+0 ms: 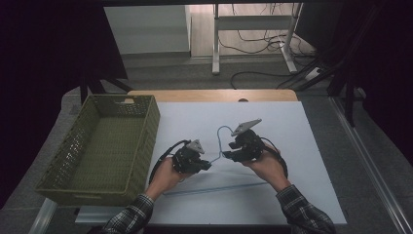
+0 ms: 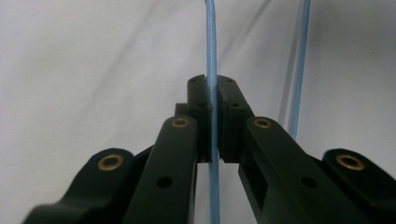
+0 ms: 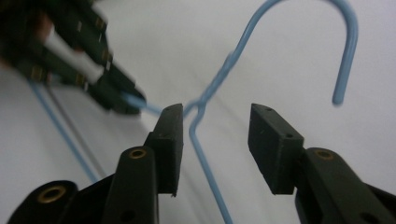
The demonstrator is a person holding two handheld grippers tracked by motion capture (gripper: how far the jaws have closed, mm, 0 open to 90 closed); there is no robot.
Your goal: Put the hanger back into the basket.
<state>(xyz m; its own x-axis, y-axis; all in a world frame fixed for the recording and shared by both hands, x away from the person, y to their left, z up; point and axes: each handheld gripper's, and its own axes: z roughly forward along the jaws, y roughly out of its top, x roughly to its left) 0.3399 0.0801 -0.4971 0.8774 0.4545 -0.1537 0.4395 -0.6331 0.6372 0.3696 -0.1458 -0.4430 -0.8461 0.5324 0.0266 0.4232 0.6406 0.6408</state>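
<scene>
The left gripper (image 1: 206, 165) is shut tight on one thin arm of the blue hanger (image 1: 220, 155). The wire could slip or twist in that small grip. The right gripper (image 3: 215, 140) is wide open, with the hanger's neck between its jaws. The hanger lies flat on the table (image 1: 311, 146). Its hook (image 3: 343, 42) points away from the person, and its long bar runs left to right.

A white-topped table (image 1: 302, 146) fills the frame's middle, carrying an olive woven basket (image 1: 141, 141) at its left edge and a light-blue wire hanger (image 1: 221, 131) lying near the centre
</scene>
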